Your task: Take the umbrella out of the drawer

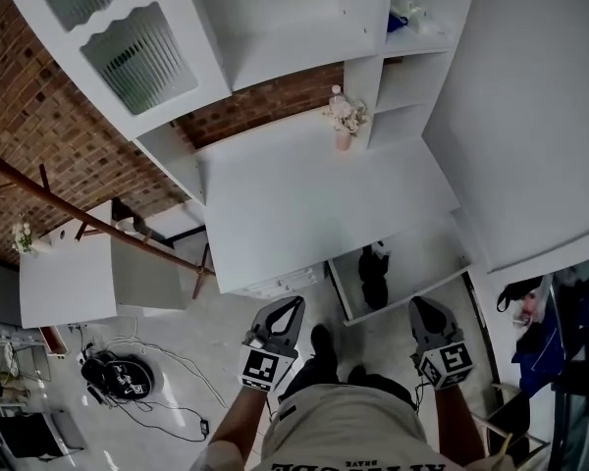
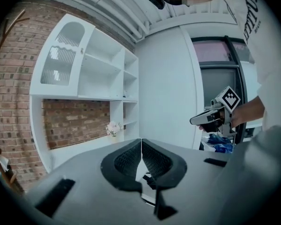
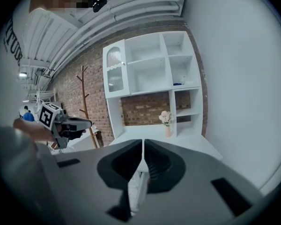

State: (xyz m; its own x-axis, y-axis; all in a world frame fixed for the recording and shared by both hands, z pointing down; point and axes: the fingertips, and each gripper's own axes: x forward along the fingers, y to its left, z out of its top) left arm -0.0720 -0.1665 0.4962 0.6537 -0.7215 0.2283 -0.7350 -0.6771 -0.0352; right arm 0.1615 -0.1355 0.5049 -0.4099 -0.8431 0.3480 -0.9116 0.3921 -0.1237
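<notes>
In the head view a white drawer stands pulled out under the white desk top. A black folded umbrella lies inside it. My left gripper hovers over the floor just left of the drawer, jaws shut and empty. My right gripper hangs at the drawer's near edge, right of the umbrella, shut and empty too. Each gripper view shows its own jaws touching, left gripper and right gripper, both pointing towards the cabinet. Neither touches the umbrella.
A pink vase of flowers stands at the back of the desk top. A tall white panel rises on the right. A wooden coat rack, a small white table and cables lie left. My shoes are below the drawer.
</notes>
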